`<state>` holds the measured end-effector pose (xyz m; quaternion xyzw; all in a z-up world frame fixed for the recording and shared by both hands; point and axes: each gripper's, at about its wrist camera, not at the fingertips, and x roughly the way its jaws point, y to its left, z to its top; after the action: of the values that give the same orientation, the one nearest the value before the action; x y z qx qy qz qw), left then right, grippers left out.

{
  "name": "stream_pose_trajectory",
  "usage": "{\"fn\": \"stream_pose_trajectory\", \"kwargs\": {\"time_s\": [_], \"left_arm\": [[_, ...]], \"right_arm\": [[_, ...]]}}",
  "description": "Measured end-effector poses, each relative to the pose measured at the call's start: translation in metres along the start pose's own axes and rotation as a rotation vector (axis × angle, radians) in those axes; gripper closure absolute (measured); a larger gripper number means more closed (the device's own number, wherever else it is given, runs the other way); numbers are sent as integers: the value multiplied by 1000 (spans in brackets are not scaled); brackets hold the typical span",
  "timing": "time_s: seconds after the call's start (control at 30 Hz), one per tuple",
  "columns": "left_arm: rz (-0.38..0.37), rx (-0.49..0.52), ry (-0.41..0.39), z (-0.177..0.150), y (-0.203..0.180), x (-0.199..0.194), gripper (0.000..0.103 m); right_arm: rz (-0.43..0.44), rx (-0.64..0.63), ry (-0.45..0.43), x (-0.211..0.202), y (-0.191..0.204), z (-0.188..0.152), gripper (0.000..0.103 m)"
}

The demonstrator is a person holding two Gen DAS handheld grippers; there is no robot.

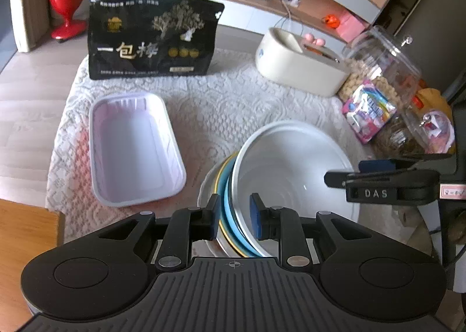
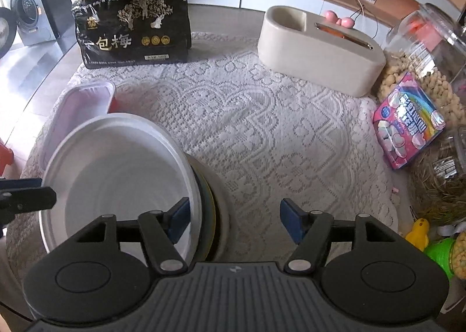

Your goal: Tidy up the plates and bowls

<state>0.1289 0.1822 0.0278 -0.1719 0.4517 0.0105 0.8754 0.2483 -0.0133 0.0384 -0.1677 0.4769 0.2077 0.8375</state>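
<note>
A white bowl sits tilted on a stack of plates with blue and yellow rims on the lace cloth. My left gripper is closed on the stack's near edge, one pad outside the plates and one inside the bowl. The right gripper shows over the bowl's right rim. In the right wrist view the bowl and the plates lie at lower left. My right gripper is open, its left finger inside the bowl and its right finger outside over the cloth.
A pale pink rectangular tray lies left of the stack. A black snack bag stands at the back. A cream tissue box, clear jars and a pink candy box stand at the right. Lace cloth covers the table.
</note>
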Motion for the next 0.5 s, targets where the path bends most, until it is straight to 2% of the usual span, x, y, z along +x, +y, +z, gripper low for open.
{"fn": "stream_pose_trajectory", "kwargs": {"time_s": [0.17,0.3,0.37,0.5], "left_arm": [[18,8,23,-1,1,5,78],[13,8,45,-4,0,12,78],[15,10,46,-4,-1,12,78],[18,8,47,-5,-1,12,78]], "right_arm": [[83,3,36,-5,2,-9,38],[172,43,112,0,7,-16,55],[204,53,115,-2,10,-15,57],[150,8,53,-8,19,-8,57]]}}
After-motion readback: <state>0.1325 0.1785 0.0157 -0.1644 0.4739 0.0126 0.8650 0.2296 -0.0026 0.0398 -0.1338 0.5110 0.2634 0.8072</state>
